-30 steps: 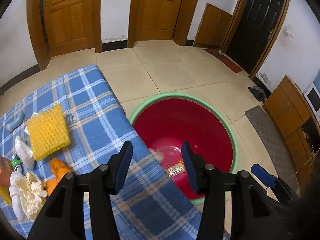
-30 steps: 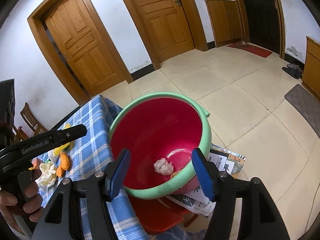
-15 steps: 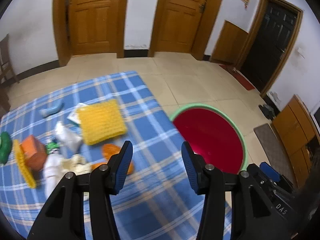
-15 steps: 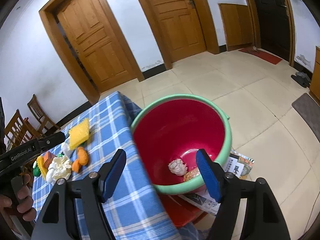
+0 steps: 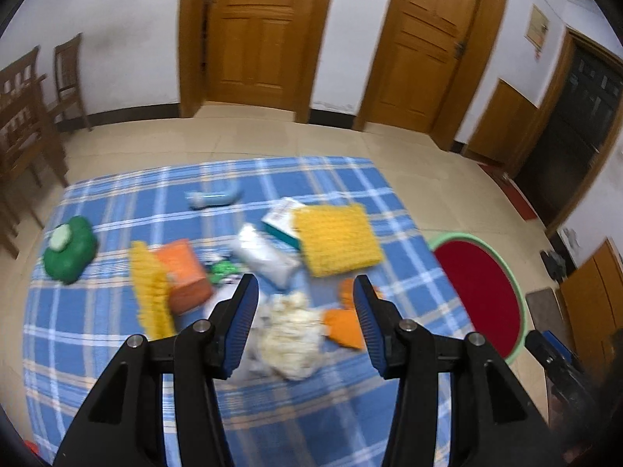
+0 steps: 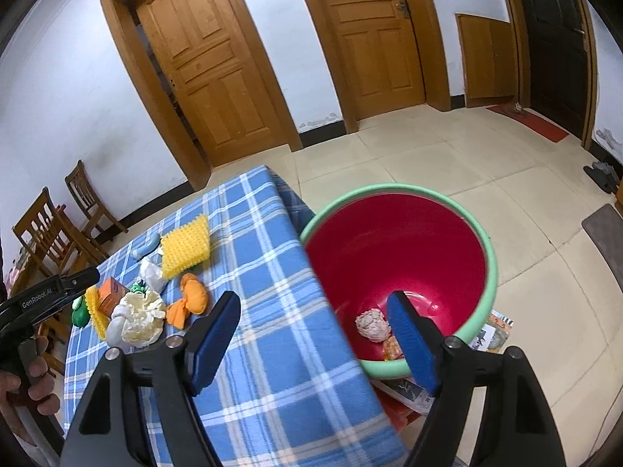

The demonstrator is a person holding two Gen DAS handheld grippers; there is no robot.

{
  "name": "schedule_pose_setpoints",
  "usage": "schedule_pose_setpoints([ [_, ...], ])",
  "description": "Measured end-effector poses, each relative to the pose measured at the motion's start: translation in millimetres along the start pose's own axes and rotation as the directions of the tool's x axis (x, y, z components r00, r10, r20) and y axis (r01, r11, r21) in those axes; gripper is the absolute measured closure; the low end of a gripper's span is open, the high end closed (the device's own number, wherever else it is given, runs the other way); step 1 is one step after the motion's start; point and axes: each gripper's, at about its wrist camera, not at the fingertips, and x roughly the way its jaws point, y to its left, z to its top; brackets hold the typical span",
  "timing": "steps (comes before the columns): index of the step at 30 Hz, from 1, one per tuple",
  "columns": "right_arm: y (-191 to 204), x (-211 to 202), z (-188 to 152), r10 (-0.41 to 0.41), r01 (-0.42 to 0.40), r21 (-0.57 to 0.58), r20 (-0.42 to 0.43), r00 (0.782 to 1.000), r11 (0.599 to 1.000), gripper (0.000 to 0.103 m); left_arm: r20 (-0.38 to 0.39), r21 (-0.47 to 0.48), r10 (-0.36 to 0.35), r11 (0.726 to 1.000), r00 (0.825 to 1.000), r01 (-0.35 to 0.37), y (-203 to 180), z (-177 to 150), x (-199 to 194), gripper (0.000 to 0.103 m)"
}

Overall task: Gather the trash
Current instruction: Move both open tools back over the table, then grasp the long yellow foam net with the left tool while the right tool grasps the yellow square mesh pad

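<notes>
A red basin with a green rim (image 6: pixel 492 257) (image 5: pixel 520 295) stands beside the blue checked table (image 6: pixel 272 280) (image 5: pixel 117 350). A crumpled paper ball (image 6: pixel 372 323) and a wrapper lie in it. On the cloth lie a crumpled cream tissue (image 5: pixel 290 334) (image 6: pixel 138 315), an orange cloth scrap (image 5: pixel 344 327) (image 6: pixel 190 303), a yellow foam net (image 5: pixel 335 239) (image 6: pixel 185 249), an orange box (image 5: pixel 183 274), a white packet (image 5: pixel 264 258) and a green bag (image 5: pixel 70 251). My left gripper (image 5: pixel 303 303) hangs open above the cream tissue, holding nothing. My right gripper (image 6: pixel 313 315) is empty over the table's edge by the basin, its jaws opening.
Wooden chairs (image 5: pixel 35 116) (image 6: pixel 50 229) stand left of the table. Wooden doors (image 5: pixel 257 31) line the far wall, a black door (image 5: pixel 576 124) at right. Newspaper (image 6: pixel 488 336) lies under the basin. A hand (image 6: pixel 27 385) holds the left gripper's handle.
The left gripper swung left from over the basin to above the trash on the cloth. The right gripper drew back and left from the basin, its jaws spreading wider.
</notes>
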Motion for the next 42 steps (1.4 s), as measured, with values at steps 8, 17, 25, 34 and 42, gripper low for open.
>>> schedule_pose_setpoints([
  [8, 31.3, 17.2, 8.8, 0.024, -0.025, -0.048, -0.016, 1.0, 0.999, 0.023, 0.017, -0.071, 0.103, 0.992, 0.995, -0.102, 51.9, 1.4, -0.6, 0.052],
  [17, 70.9, 50.2, 24.2, 0.074, -0.077, -0.105, -0.038, 0.997, 0.991, 0.023, -0.007, -0.157, 0.133, 0.979, 0.991, -0.132, 93.7, -0.3, 15.2, 0.052],
  [25, 108.1, 92.8, 35.9, 0.105, -0.115, -0.158, -0.074, 0.992, 0.981, 0.023, -0.023, -0.194, 0.105, 0.975, 0.994, -0.108, 109.7, -6.4, 27.8, 0.052],
  [34, 126.7, 140.7, 38.7, 0.113, -0.135, -0.166, -0.135, 0.984, 0.977, 0.026, -0.016, -0.218, 0.048, 0.975, 0.999, -0.05, 118.4, -11.6, 33.7, 0.057],
  [42, 125.1, 164.0, 33.0, 0.148, -0.175, -0.124, -0.2, 0.969, 0.977, 0.044, -0.01, -0.248, 0.009, 0.969, 1.0, -0.011, 124.2, -15.5, 35.0, 0.069],
])
